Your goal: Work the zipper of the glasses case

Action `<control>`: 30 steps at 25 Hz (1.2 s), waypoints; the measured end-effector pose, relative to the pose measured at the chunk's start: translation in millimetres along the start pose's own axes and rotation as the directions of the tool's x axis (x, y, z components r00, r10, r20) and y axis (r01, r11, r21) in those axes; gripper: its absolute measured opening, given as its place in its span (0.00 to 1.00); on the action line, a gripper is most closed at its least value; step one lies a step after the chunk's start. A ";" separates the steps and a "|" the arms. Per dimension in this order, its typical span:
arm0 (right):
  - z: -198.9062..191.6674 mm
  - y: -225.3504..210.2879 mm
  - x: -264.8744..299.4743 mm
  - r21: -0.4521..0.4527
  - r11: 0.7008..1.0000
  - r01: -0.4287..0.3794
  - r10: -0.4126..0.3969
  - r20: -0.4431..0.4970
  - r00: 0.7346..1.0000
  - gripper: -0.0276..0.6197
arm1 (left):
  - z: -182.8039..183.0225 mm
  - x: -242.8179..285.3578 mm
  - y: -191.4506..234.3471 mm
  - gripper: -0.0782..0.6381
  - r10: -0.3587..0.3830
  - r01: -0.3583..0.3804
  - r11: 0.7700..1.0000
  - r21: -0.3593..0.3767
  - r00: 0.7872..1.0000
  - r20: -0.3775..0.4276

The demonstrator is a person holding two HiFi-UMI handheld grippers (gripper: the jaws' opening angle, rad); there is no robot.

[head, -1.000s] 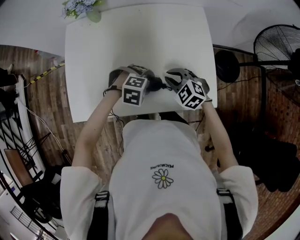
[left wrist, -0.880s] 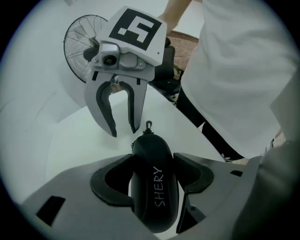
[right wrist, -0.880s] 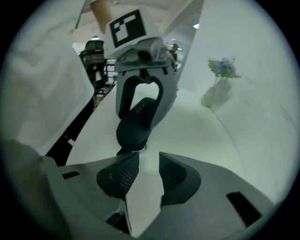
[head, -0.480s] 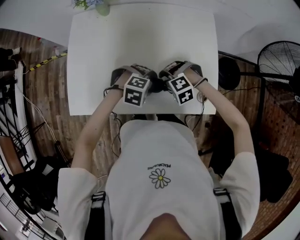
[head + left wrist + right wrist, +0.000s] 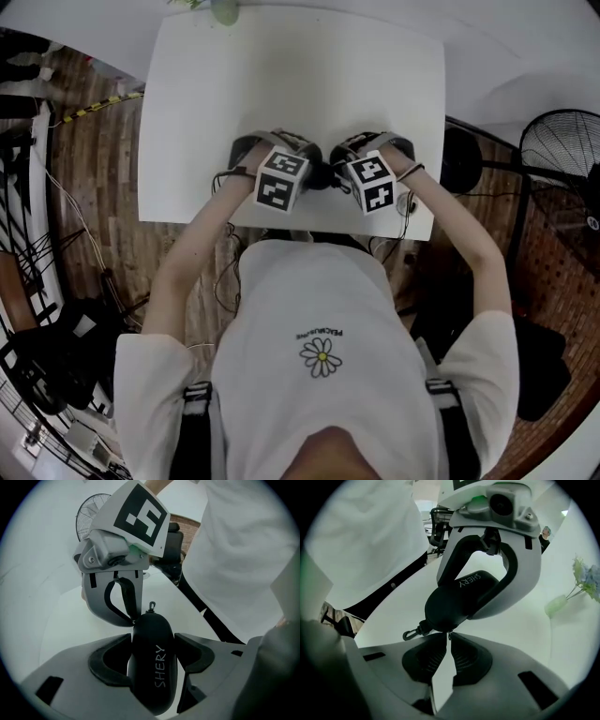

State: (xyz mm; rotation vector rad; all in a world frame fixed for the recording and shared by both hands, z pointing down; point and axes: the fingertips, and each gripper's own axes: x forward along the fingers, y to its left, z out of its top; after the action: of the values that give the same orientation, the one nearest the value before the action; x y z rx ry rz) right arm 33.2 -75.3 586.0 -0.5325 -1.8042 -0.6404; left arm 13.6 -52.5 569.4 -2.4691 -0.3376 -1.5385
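Grip on the zipper pull is the step in hand. The left gripper (image 5: 153, 641) is clamped across the middle of the black glasses case (image 5: 157, 681), its pads pressing both long sides. It holds the case over the near edge of the white table (image 5: 309, 84), just in front of the person. The right gripper (image 5: 449, 637) points steeply down at the case's free end. Its jaws have just been closing and now stand almost together, with what looks like the small zipper pull (image 5: 449, 633) nipped at their very tips, just beside the little clip (image 5: 412, 633) that hangs off that end. Whether the zipper has run any way yet cannot be told from these views. The next move probably calls for a steady pull along the seam of the case, with the left gripper bracing it against twisting. So shallow a hold at the tips could slip off the tab.
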 end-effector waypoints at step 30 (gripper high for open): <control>14.5 35.7 3.5 0.257 0.963 0.081 -0.058 -0.095 0.994 0.05 | -15.6 -3.7 0.9 0.57 0.038 -0.041 0.986 -0.161 0.999 -0.019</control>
State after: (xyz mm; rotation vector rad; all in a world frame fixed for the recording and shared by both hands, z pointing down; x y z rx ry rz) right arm 44.6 -38.8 591.4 -0.2610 -1.7967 -0.4557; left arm -1.0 -58.4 572.8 -2.5660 -0.1658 -1.6278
